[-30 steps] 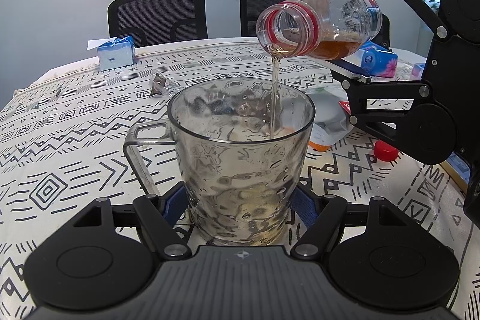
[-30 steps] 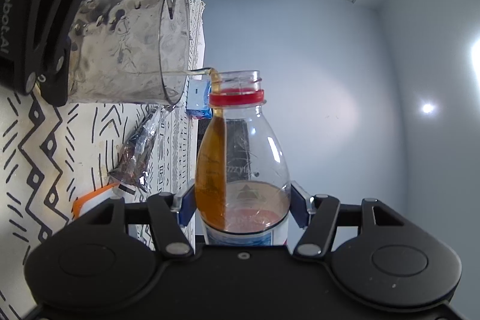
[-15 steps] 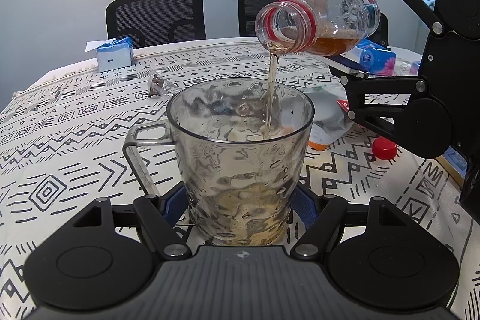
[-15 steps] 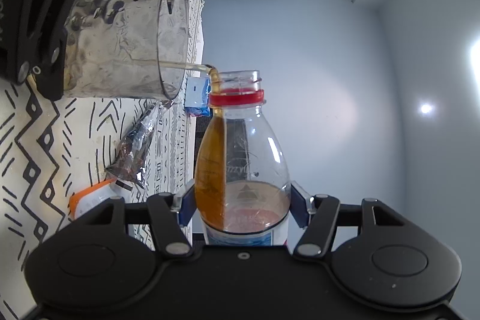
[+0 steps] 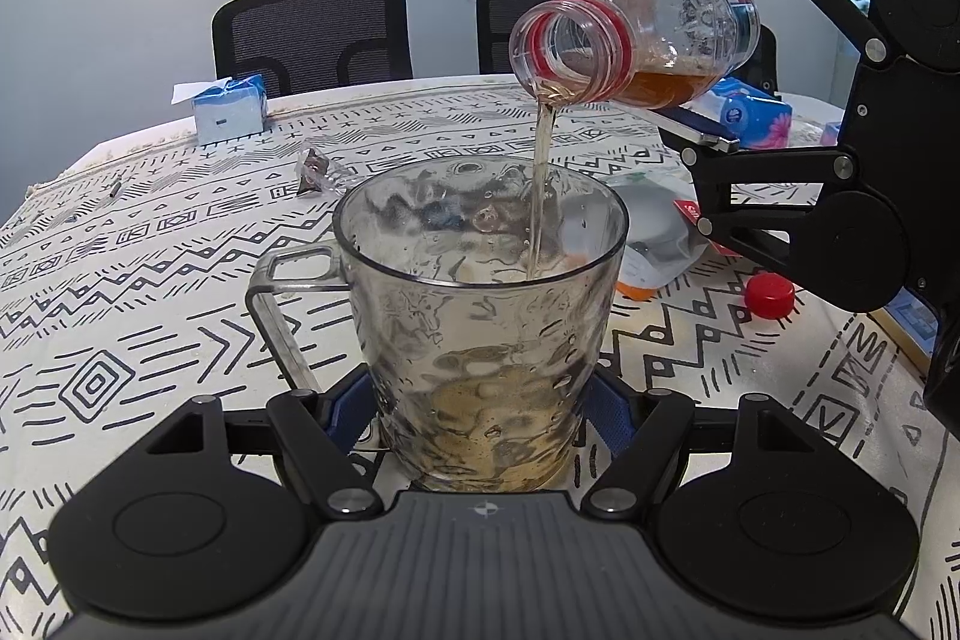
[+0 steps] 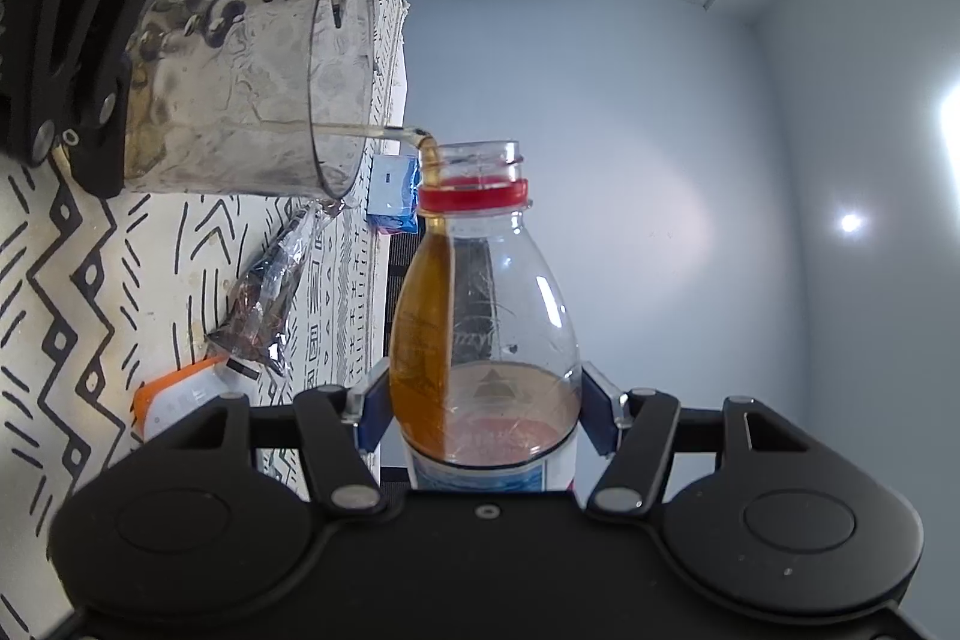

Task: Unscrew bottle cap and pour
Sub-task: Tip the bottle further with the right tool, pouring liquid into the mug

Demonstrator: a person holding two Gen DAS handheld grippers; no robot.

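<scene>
My left gripper (image 5: pixel 480 400) is shut on a clear glass mug (image 5: pixel 480 304) that stands on the patterned tablecloth (image 5: pixel 150 292). My right gripper (image 6: pixel 485 400) is shut on an open plastic bottle (image 6: pixel 480 316) of amber drink, tipped on its side above the mug. In the left wrist view the bottle (image 5: pixel 636 40) hangs at the upper right and a thin stream (image 5: pixel 540 184) runs from its mouth into the mug. Foamy liquid lies in the mug's bottom. The red cap (image 5: pixel 770 296) lies on the cloth to the right.
A blue tissue box (image 5: pixel 228 109) stands at the table's far left, a crumpled clear wrapper (image 5: pixel 318 169) nearer. A white and orange pouch (image 5: pixel 654 244) lies behind the mug, blue floral tissue packs (image 5: pixel 753 118) at the far right. Two black chairs (image 5: pixel 312 34) stand behind the table.
The bottle has tipped a little further and the stream keeps running. The liquid in the mug has risen and the amount in the bottle has dropped. Both grippers hold their places.
</scene>
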